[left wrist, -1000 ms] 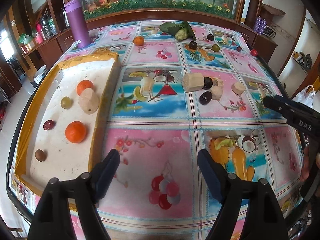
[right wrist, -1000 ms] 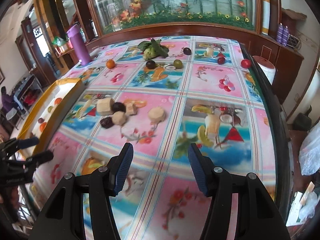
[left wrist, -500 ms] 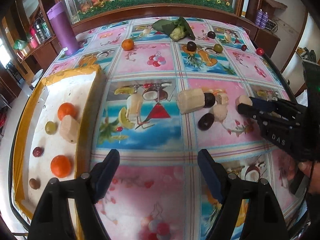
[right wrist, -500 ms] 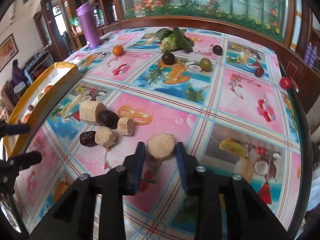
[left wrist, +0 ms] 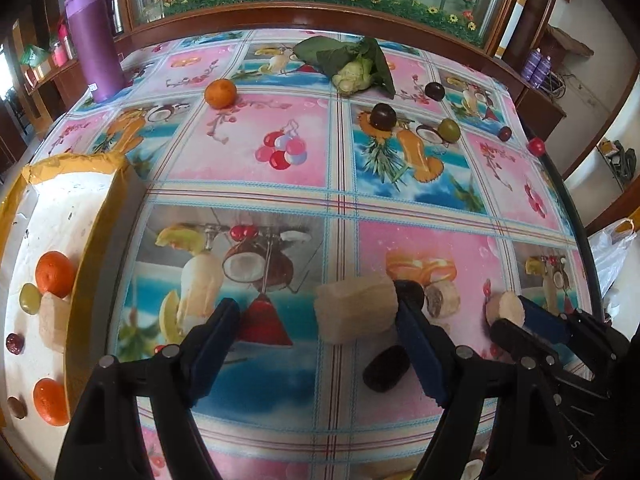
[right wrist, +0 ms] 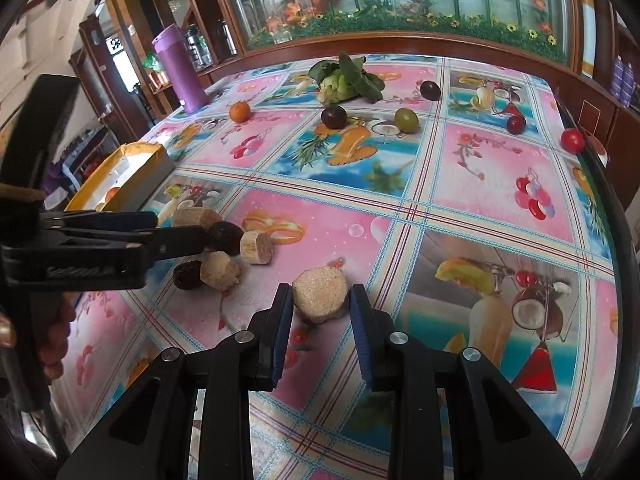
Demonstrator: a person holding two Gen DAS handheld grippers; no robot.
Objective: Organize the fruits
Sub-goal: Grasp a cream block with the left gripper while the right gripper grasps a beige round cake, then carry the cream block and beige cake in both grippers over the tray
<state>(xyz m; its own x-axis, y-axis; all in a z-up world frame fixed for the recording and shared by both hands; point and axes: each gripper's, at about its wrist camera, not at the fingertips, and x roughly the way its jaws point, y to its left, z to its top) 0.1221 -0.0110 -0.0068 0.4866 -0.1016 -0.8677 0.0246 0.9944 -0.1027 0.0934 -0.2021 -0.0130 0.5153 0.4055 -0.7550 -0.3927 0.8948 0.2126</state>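
My right gripper (right wrist: pixel 320 300) is shut on a round beige fruit slice (right wrist: pixel 319 295) that rests on the tablecloth; it shows in the left wrist view (left wrist: pixel 505 307) too. My left gripper (left wrist: pixel 316 312) is open, its jaws either side of a large pale fruit chunk (left wrist: pixel 356 307), the right jaw between the chunk and a dark plum (left wrist: pixel 412 292). A dark date (left wrist: pixel 386 368) and beige pieces (right wrist: pixel 220 270) lie beside them. The yellow-rimmed tray (left wrist: pixel 96 240) at left holds oranges (left wrist: pixel 54 268), a green grape and other fruit.
Farther back lie an orange (left wrist: pixel 220 93), dark plums (left wrist: pixel 383 115), a green fruit (left wrist: pixel 449 130), red fruits (left wrist: pixel 536 146) and a leafy vegetable (left wrist: pixel 352 66). A purple flask (left wrist: pixel 94 38) stands back left. The table edge runs along the right.
My left gripper moved forward and now straddles the pale chunk. My right gripper, which closed around the slice half a second ago, stays shut on it.
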